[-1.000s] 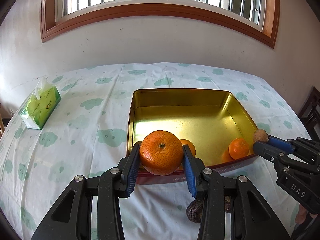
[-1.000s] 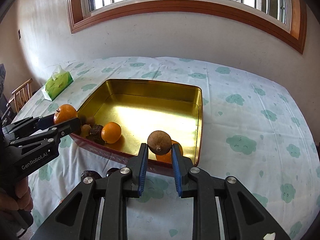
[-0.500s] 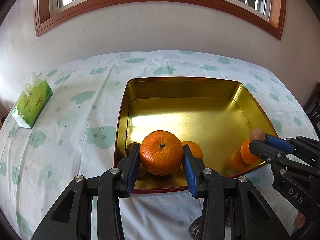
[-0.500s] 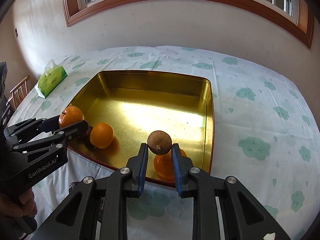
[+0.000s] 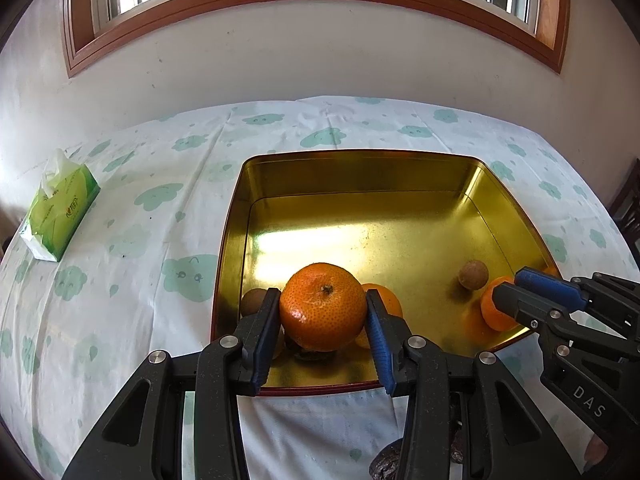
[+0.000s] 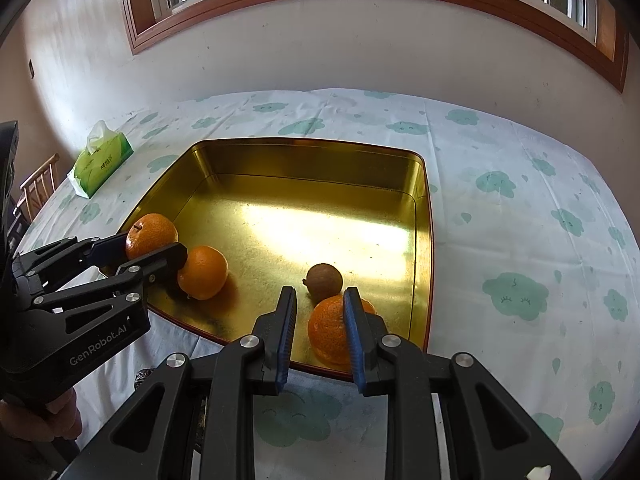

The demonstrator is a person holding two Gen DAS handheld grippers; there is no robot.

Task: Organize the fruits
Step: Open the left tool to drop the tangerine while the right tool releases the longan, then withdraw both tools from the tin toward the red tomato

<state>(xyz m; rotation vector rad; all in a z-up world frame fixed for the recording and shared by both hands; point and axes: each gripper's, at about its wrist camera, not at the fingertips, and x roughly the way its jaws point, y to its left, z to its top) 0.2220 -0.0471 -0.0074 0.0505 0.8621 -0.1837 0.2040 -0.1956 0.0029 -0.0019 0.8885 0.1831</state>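
Note:
My left gripper (image 5: 322, 297) is shut on a large orange (image 5: 322, 314), held just over the near left corner of the gold tin (image 5: 360, 168). In the right wrist view the same orange (image 6: 151, 234) shows between the left gripper's fingers. My right gripper (image 6: 319, 294) hangs over the tin's near right corner; its jaws are opening with nothing between them. A small brown round fruit (image 6: 324, 280) lies loose on the tin floor just ahead of its fingertips, beside an orange (image 6: 328, 332). Another orange (image 6: 203, 272) rests near the left gripper.
A green tissue pack (image 5: 60, 212) lies on the cloud-print cloth at the far left. Small brown fruits (image 5: 254, 302) sit in the tin under my left gripper. A dark wrinkled fruit (image 5: 386, 468) lies on the cloth before the tin. A hand (image 6: 40, 420) holds the left gripper.
Both grippers moved forward and lower over the tin. The right gripper let go of the brown fruit, which now lies on the tin floor. The left still grips its orange.

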